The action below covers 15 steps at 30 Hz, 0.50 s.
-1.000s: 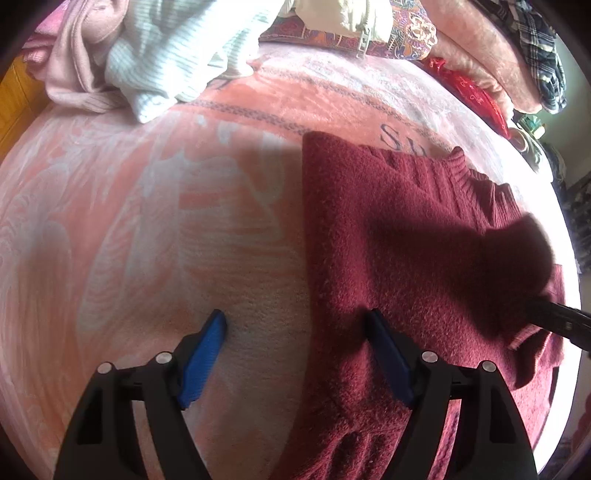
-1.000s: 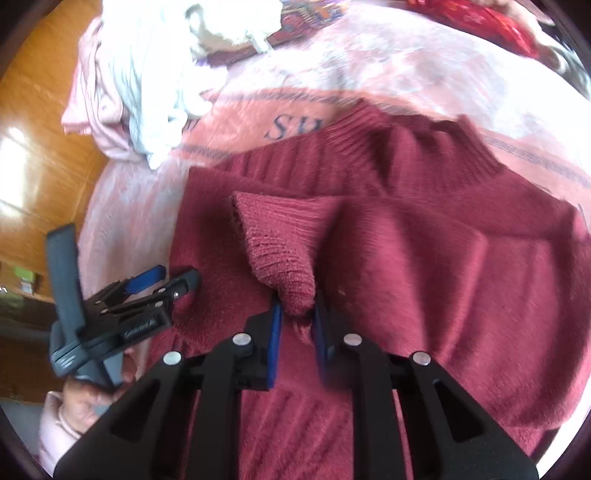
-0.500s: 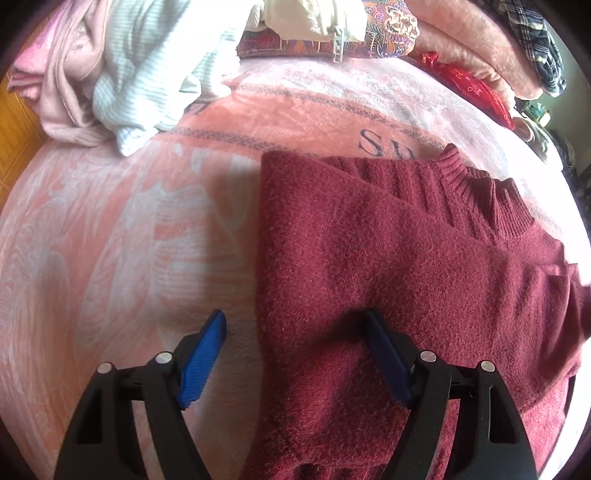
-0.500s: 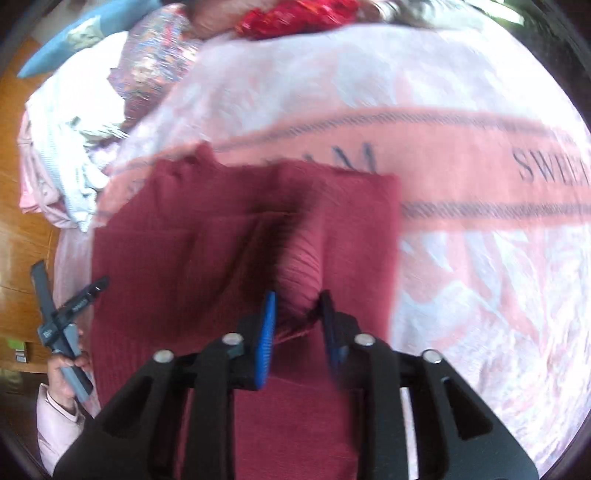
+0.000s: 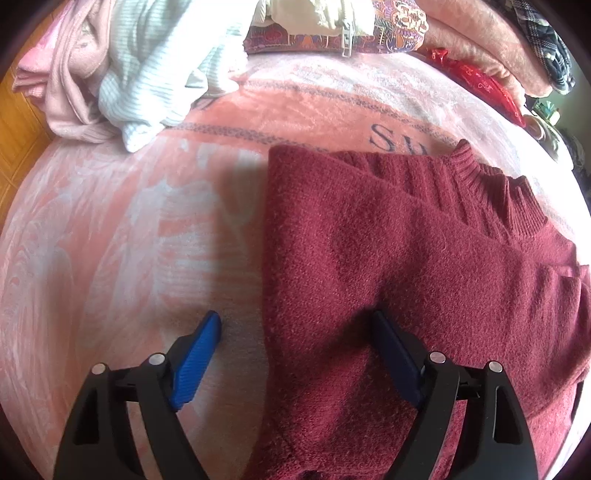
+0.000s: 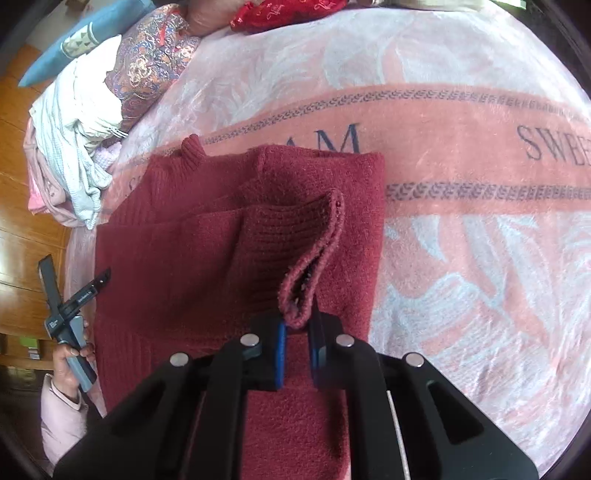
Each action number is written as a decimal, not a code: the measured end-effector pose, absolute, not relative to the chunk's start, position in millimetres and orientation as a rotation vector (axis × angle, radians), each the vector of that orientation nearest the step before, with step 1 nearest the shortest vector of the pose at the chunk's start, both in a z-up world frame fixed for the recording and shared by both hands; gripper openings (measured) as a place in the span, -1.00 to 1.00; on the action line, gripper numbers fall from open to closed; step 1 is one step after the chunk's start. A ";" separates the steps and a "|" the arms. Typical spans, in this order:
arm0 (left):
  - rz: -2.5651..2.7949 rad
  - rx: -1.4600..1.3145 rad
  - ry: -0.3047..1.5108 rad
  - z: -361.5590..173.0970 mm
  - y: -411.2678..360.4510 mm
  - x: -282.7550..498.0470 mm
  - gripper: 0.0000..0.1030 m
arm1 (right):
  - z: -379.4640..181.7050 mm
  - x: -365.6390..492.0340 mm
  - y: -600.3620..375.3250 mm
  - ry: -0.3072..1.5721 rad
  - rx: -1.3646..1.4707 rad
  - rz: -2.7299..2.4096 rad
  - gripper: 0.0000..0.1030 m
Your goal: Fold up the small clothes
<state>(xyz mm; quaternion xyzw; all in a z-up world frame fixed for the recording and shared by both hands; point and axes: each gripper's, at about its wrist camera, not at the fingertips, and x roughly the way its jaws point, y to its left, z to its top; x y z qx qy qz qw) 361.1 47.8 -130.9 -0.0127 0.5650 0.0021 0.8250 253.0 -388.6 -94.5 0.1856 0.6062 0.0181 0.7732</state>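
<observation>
A dark red knitted sweater (image 5: 399, 266) lies on the pink blanket (image 5: 122, 229), its sides folded in and its ribbed collar at the far edge. My left gripper (image 5: 295, 332) is open and empty; its jaws straddle the sweater's left folded edge. It also shows at the far left of the right wrist view (image 6: 74, 291), held off the sweater's edge. My right gripper (image 6: 298, 336) is shut on the sleeve cuff (image 6: 314, 258), which it holds over the sweater's (image 6: 207, 251) right half.
A pile of white and pink clothes (image 5: 122, 62) lies at the blanket's far left. Patterned cushions (image 5: 388, 26), a red item (image 5: 476, 77) and folded blankets line the far side. Wooden floor (image 6: 22, 206) lies beyond the bed's left edge.
My right gripper has carried the sleeve cuff from the sweater's left part across to its right side. My left gripper stayed open and shifted slightly left of the sweater's edge.
</observation>
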 end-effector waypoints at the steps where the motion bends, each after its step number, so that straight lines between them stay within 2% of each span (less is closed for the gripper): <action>1: 0.001 -0.024 1.205 -131.4 48.4 361.6 0.65 | -105.5 251.8 -388.6 1.341 0.391 0.019 -0.83; 3: -0.004 -0.020 1.212 -133.4 48.6 362.3 0.66 | -123.9 251.1 -388.2 1.355 0.393 0.000 -0.83; 6: -0.009 -0.029 1.210 -131.8 50.5 361.0 0.66 | -114.8 249.5 -390.4 1.332 0.414 0.029 -0.74; 9: -0.061 -0.072 1.222 -123.2 59.4 351.4 0.63 | -89.1 234.7 -390.0 1.288 0.404 0.054 -0.36; 10: -0.085 -0.080 1.228 -118.3 63.0 344.9 0.63 | -82.8 226.2 -388.0 1.281 0.384 0.056 -0.16; 15: -0.172 0.015 1.248 -96.7 80.0 280.8 0.64 | -67.5 151.5 -375.5 1.308 0.343 0.146 -0.11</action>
